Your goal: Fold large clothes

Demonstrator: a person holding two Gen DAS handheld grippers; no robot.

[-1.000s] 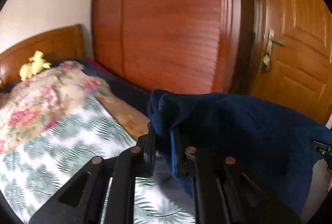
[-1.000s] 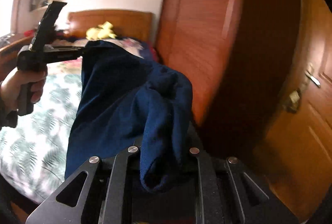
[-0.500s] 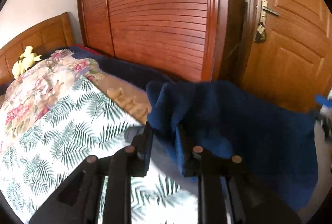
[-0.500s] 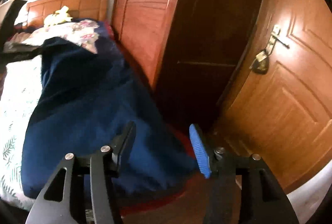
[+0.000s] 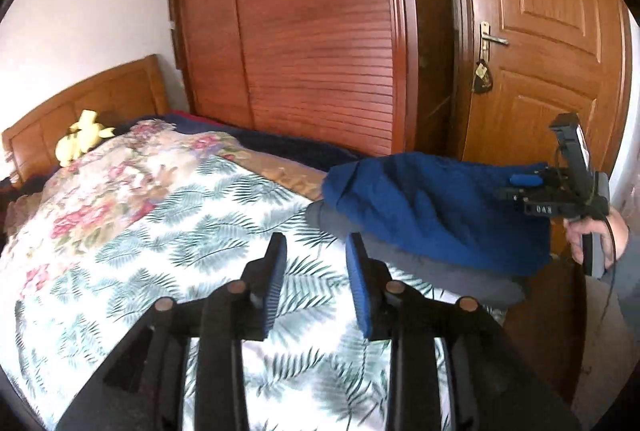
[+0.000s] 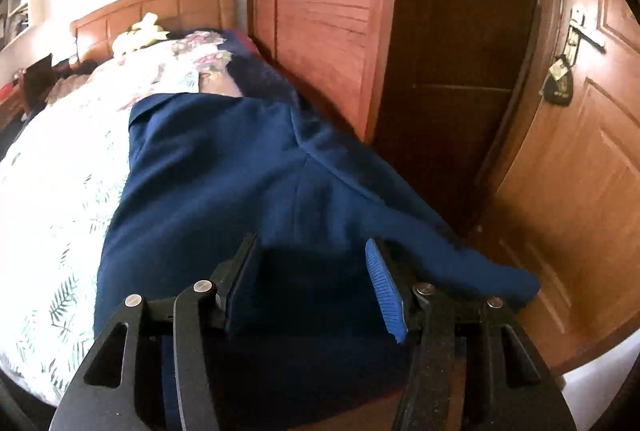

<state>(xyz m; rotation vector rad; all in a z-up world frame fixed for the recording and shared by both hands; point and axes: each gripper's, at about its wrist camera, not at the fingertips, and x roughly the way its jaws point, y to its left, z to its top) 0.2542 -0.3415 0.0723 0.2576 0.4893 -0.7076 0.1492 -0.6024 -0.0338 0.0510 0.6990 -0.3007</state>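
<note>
A dark blue garment (image 6: pixel 224 167) lies spread over the right side of the bed, one part hanging off the edge toward the floor. It also shows in the left wrist view (image 5: pixel 436 211), on the bed's right edge. My left gripper (image 5: pixel 316 263) is open and empty above the leaf-print bedspread (image 5: pixel 180 247), to the left of the garment. My right gripper (image 6: pixel 312 271) is open just over the garment's near end, its jaws apart with cloth below them. The right gripper also shows in the left wrist view (image 5: pixel 524 183), at the garment's far end.
A wooden headboard (image 5: pixel 80 111) and a yellow plush toy (image 5: pixel 82 143) are at the bed's head. A floral quilt (image 5: pixel 120 175) lies there too. A louvered wardrobe (image 5: pixel 320 31) and a wooden door (image 5: pixel 540 51) stand close along the bed's right side.
Both grippers held the garment up a second ago. The right gripper opened first, then the left; the garment now lies on the bed and the left gripper has drawn back.
</note>
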